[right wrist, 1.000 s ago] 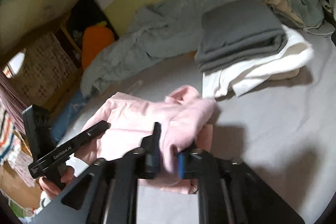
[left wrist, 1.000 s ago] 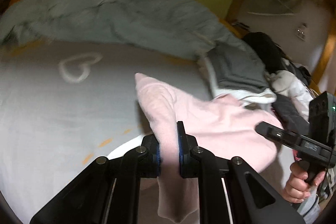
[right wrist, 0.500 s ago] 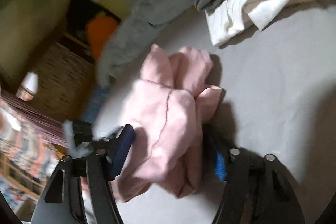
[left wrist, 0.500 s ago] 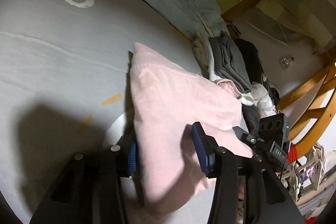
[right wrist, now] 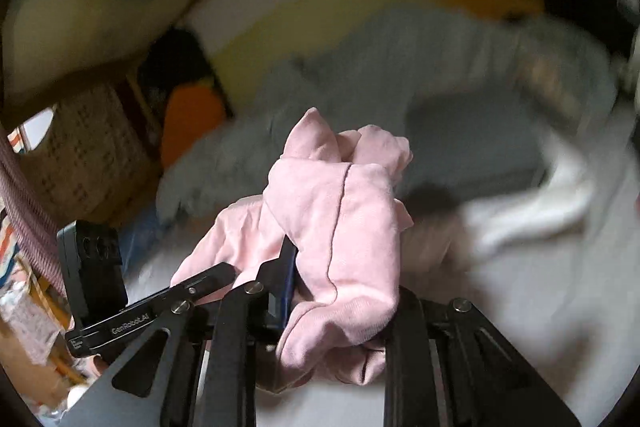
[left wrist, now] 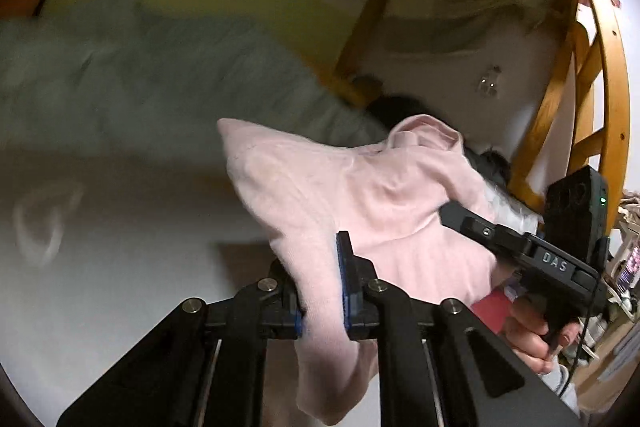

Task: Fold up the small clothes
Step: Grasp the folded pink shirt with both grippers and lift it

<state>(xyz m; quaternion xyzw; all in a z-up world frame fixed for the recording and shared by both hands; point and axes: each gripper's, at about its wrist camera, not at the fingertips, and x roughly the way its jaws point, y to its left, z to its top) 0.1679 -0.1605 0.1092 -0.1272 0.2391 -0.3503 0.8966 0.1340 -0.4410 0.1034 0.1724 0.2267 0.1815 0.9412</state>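
A small pink garment (left wrist: 360, 195) hangs bunched above the pale bed sheet (left wrist: 100, 287), held from both ends. My left gripper (left wrist: 318, 261) has its blue pads pressed on a fold of the cloth, its jaws closing, and a tail of the garment droops below them. In the right wrist view the same pink garment (right wrist: 344, 211) drapes over my right gripper (right wrist: 344, 275); its jaws are closing on a thick bundle and cloth hides the right finger. A hand (left wrist: 528, 331) holds the right gripper's black body (left wrist: 556, 263).
A crumpled grey-blue blanket (left wrist: 140, 75) lies along the far side of the bed. A blurred stack of folded grey (right wrist: 480, 147) and white clothes (right wrist: 540, 203) sits to the right. A wooden bed frame (left wrist: 560, 107), an orange cushion (right wrist: 192, 119) and a wicker basket (right wrist: 80, 155) border the bed.
Half a second ago both grippers stood wide around the pink garment low over the sheet. Both have since closed on it and risen, lifting it off the bed.
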